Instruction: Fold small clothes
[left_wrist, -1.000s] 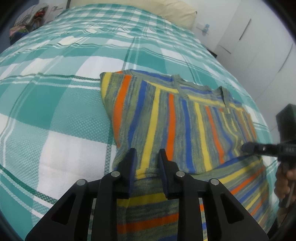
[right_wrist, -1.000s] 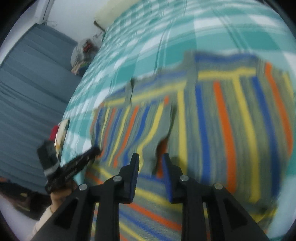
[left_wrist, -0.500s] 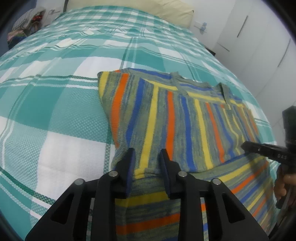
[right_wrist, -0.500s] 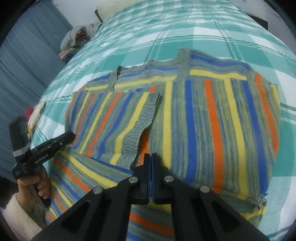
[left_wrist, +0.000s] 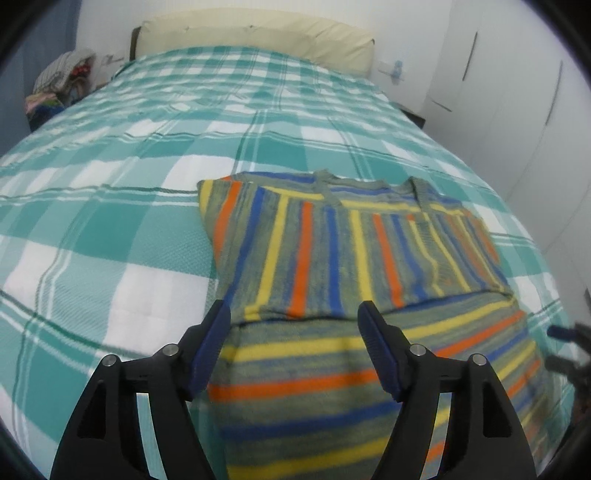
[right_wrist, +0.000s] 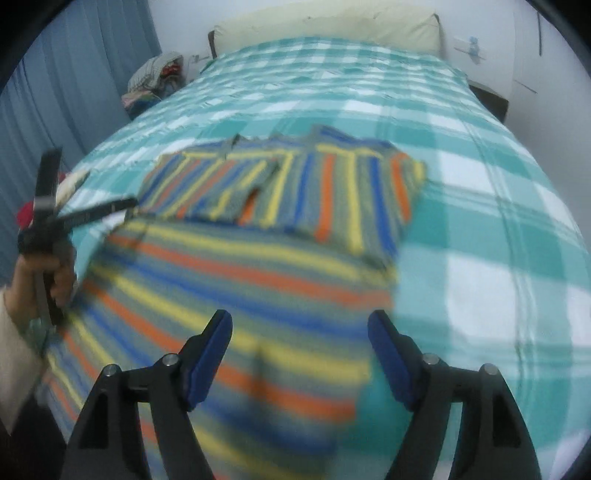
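Both grippers, left gripper (left_wrist: 293, 345) and right gripper (right_wrist: 299, 354), hover with jaws opening, empty, over the striped sweater's (left_wrist: 354, 251) near unfolded half, its length running toward the bed's (left_wrist: 110, 229) head.

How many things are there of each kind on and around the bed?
Striped knitted sweater in orange, yellow and blue: 1
Cream pillow at the head of the bed: 1
Teal and white checked bedspread: 1
Heap of clothes beside the bed: 1
Black tongs with blue pads, both opening with nothing between them: left tongs, right tongs: 2
Total: 6
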